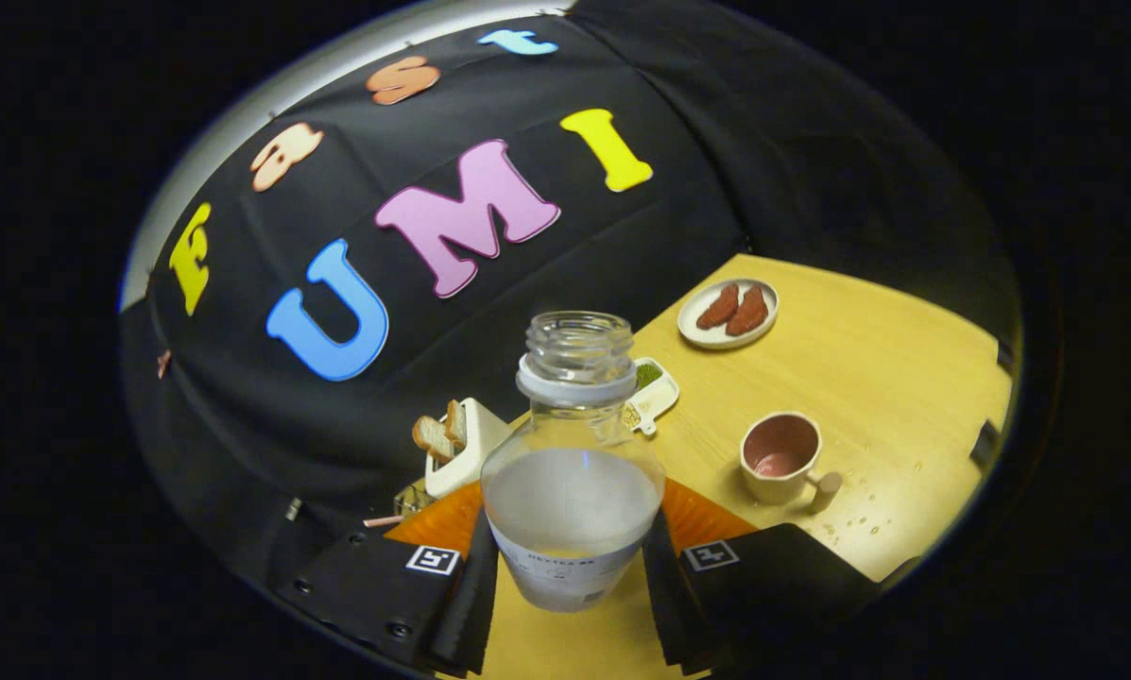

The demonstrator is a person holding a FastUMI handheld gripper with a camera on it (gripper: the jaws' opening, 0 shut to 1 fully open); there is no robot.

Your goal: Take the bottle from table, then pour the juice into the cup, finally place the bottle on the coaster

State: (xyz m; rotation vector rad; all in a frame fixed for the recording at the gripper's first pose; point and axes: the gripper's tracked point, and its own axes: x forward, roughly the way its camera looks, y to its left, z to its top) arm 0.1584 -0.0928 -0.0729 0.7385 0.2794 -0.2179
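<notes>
Fingers (570, 586) are clamping the open bottle (573, 472); I'm tilting toward the cup (780, 458) beyond them on the right, risking spilling juice onto the surface (867, 378).

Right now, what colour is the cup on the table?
The cup is cream outside and pink inside, seen in the gripper view beyond the gripper holding the bottle.

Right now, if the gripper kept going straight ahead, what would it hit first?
Hard to judge depth, but probably the toaster beyond the held bottle, which both fingers grip.
</notes>
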